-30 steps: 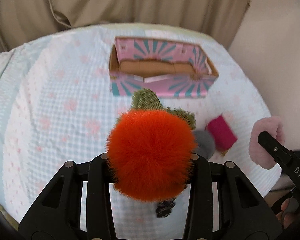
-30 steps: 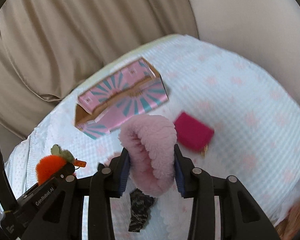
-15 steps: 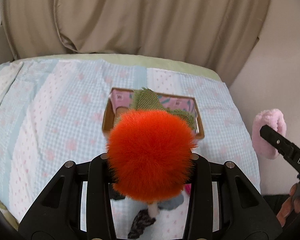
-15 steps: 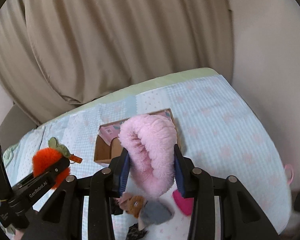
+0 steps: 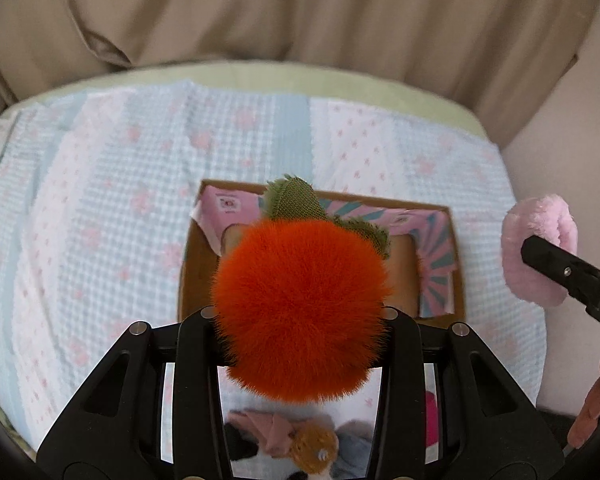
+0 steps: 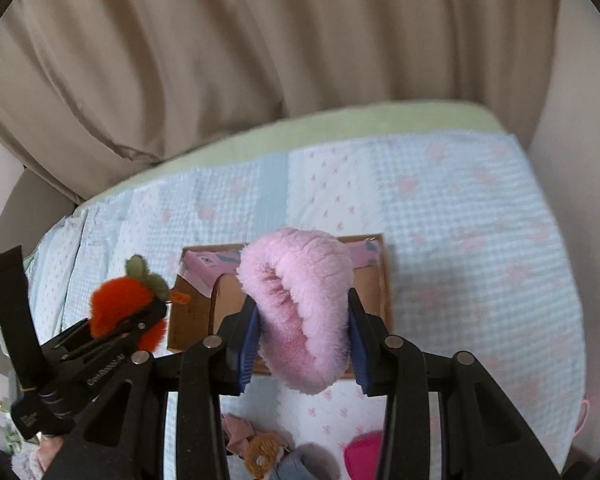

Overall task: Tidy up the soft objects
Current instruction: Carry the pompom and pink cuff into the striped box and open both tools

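1. A bed covered by a pale blue and white checked blanket (image 5: 100,208) with pink flowers fills the space ahead of and below both grippers. Beige curtains (image 6: 260,60) hang beyond it.
2. An open cardboard box (image 5: 196,264) with pink and teal sunburst flaps lies on the blanket, directly ahead of and below both grippers. It looks like the collecting place for the soft things, which would explain why both loads are held over it.
3. The right gripper (image 6: 302,344) is clenched around a fluffy pink slipper (image 6: 300,292), its blue-padded fingers pressing both sides. The slipper hangs above the box's near edge.
4. The left gripper (image 5: 300,320) grasps a fuzzy orange plush fruit (image 5: 300,304) with green leaves (image 5: 294,200), squeezed between black fingers. It hides much of the box interior from the left view. From the right gripper, it sits to the left, over the box's left edge.
5. Nearer than the box, beneath both grippers, lie leftover items: a small brown plush figure (image 6: 262,454), something grey (image 6: 304,462), and a magenta object (image 6: 364,452).
6. The two grippers are close together over one opening; they could crowd each other when lowering.
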Available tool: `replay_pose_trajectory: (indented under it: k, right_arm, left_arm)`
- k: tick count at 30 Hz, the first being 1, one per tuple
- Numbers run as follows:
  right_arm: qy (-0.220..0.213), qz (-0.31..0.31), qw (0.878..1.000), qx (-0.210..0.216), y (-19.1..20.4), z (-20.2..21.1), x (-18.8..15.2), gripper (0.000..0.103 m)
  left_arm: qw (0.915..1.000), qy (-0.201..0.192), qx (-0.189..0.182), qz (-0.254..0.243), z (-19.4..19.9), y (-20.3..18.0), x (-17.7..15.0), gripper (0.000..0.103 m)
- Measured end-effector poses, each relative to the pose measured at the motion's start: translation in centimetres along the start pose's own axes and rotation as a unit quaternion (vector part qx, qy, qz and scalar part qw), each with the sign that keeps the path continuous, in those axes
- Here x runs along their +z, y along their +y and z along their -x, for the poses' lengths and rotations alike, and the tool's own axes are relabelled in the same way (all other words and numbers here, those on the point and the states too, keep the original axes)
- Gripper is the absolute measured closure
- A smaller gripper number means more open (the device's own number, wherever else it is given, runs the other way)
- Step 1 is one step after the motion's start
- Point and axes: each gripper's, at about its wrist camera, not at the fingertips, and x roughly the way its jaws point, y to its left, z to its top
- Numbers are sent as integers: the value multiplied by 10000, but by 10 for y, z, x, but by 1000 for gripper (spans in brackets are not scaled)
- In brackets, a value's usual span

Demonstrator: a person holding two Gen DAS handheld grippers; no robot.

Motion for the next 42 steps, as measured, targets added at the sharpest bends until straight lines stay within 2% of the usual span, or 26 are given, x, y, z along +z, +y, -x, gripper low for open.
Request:
replay_pose_trajectory:
  k: [5, 9, 13, 16, 18, 20, 21, 22, 24, 25, 26, 30, 38, 42]
  right_arm:
    - [705, -164, 9973, 132, -8, -74, 12, 67]
    - [1252, -268, 9917, 125, -17, -127, 12, 67]
    - [1595, -362, 9865, 75, -24, -165, 8, 67]
    - [1683, -297, 9853, 18, -23, -180, 7, 67]
    - [1801, -296, 9832, 71, -24, -192, 10, 67]
    - [1855, -310, 9821, 84, -23, -201, 13, 66]
    - [1868, -311, 9819, 67, -23, -204, 14, 63]
    - [1884, -316, 9816, 34, -23, -208, 16, 55]
    - [1906, -351, 9810, 37, -22, -213, 18, 25]
    - [1949, -356, 9800, 200, -20, -216, 18, 11]
    - [1959, -310, 9798, 276, -17, -217, 18, 5]
    - [1770, 59, 9842, 83, -4, -217, 18, 3]
    - [1582, 41, 9874, 47, -6, -201, 20, 3]
    - [1468, 135, 9891, 10, -1, -184, 23, 3]
  left_arm:
    - [9981, 601, -68, 68, -67, 8, 14, 69]
    - [9937, 1099, 103, -165, -119, 5, 14, 69]
    - [9885, 1484, 63, -300, -155, 4, 10, 69]
    - [9859, 1638, 59, -327, -170, 6, 8, 69]
    - [9853, 1663, 47, -377, -172, 4, 9, 68]
    - [9851, 1645, -43, -492, -171, 3, 11, 48]
    - [9850, 1636, -66, -554, -170, 3, 12, 18]
    - [9851, 1602, -19, -629, -168, 1, 13, 1]
    - [9858, 1428, 199, -864, -162, 1, 10, 0]
    - [9846, 1446, 275, -947, -162, -1, 9, 0]
    - [9836, 1469, 302, -998, -163, -1, 7, 0]
    - [9838, 1458, 329, -988, -159, 4, 9, 0]
    - [9855, 1374, 287, -951, -138, 0, 9, 0]
    - [9870, 1262, 267, -963, -115, -5, 6, 0]
